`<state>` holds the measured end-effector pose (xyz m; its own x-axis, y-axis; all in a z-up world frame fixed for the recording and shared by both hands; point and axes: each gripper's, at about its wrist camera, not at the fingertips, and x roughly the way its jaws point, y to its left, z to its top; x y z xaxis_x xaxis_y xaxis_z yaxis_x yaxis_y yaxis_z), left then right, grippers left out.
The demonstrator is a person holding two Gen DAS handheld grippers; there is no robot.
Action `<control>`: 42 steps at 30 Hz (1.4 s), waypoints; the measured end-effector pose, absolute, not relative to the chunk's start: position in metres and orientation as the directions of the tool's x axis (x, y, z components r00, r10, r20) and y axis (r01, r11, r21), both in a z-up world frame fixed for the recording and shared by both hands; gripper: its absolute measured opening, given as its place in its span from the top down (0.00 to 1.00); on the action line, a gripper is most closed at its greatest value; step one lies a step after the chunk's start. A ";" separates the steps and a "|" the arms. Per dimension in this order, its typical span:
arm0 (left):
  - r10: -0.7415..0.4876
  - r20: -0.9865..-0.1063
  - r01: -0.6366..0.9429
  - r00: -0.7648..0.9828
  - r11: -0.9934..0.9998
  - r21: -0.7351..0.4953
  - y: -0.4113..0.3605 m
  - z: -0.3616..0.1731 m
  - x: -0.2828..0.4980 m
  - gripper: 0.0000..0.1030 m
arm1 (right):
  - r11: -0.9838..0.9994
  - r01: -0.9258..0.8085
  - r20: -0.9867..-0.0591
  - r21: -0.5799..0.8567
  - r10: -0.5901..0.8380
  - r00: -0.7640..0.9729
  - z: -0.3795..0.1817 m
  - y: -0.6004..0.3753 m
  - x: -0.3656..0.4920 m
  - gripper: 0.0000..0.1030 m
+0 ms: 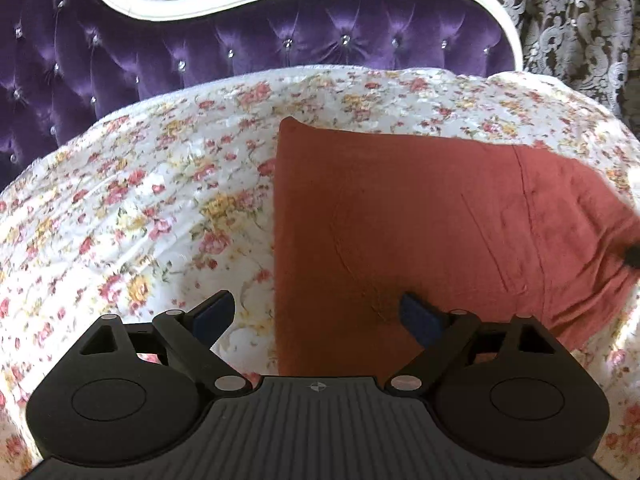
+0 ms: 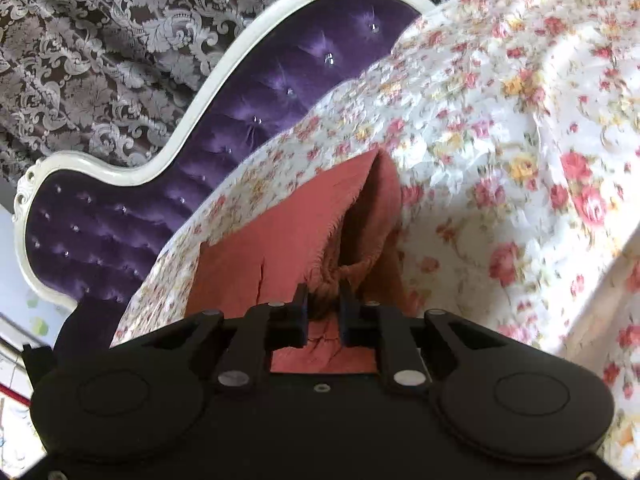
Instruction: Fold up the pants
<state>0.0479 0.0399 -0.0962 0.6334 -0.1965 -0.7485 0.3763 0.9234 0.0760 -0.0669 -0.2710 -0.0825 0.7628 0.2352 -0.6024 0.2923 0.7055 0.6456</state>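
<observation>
Pants [image 1: 420, 216] lie on the floral cover [image 1: 140, 208], already doubled into a flat panel. Left gripper [image 1: 318, 316] is released, jaws spread wide: one pad over the cover, the other over the pants' near edge, nothing held. Right gripper [image 2: 323, 304] is clenched on a bunched fold of pants between its jaws. Judged partway: a further fold remains.

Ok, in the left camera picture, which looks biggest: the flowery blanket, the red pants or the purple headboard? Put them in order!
As they look in that picture:
1. flowery blanket, it spreads widest
2. red pants
3. purple headboard
The pants and headboard look close in size, and the headboard is farther away and partly cut off, so that order is unsure.
</observation>
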 end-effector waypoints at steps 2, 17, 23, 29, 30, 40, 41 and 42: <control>-0.208 -0.747 0.379 0.631 0.923 0.063 0.043 -0.095 0.050 0.13 | 0.715 0.320 -0.638 0.622 0.224 0.737 -0.095 -0.275 -0.065 0.77; -0.233 -0.781 0.378 0.579 0.926 0.005 0.050 -0.112 0.081 0.12 | 0.824 0.173 -0.614 0.540 0.246 0.750 -0.096 -0.286 -0.036 0.36; -0.308 -0.780 0.360 0.544 0.926 -0.114 0.050 -0.121 0.101 0.09 | 0.762 0.114 -0.549 0.637 0.345 0.761 -0.108 -0.289 -0.015 0.36; -0.333 -0.767 0.398 0.548 0.911 -0.110 0.031 -0.123 0.111 0.10 | 0.753 0.076 -0.540 0.653 0.393 0.744 -0.111 -0.287 0.007 0.48; -0.342 -0.763 0.404 0.548 0.907 -0.117 0.029 -0.122 0.112 0.16 | 0.766 0.073 -0.547 0.639 0.386 0.743 -0.110 -0.286 0.008 0.54; -0.304 -0.681 0.337 0.667 0.937 -0.088 0.041 -0.087 0.096 0.87 | 0.950 -0.101 -0.512 0.294 0.246 0.823 -0.033 -0.222 -0.003 0.65; -0.291 -0.668 0.331 0.685 0.941 -0.070 0.043 -0.082 0.099 0.87 | 0.952 -0.119 -0.498 0.282 0.251 0.830 -0.026 -0.218 0.003 0.65; -0.276 -0.651 0.325 0.707 0.945 -0.047 0.044 -0.077 0.104 0.87 | 0.953 -0.128 -0.488 0.276 0.254 0.835 -0.023 -0.215 0.011 0.66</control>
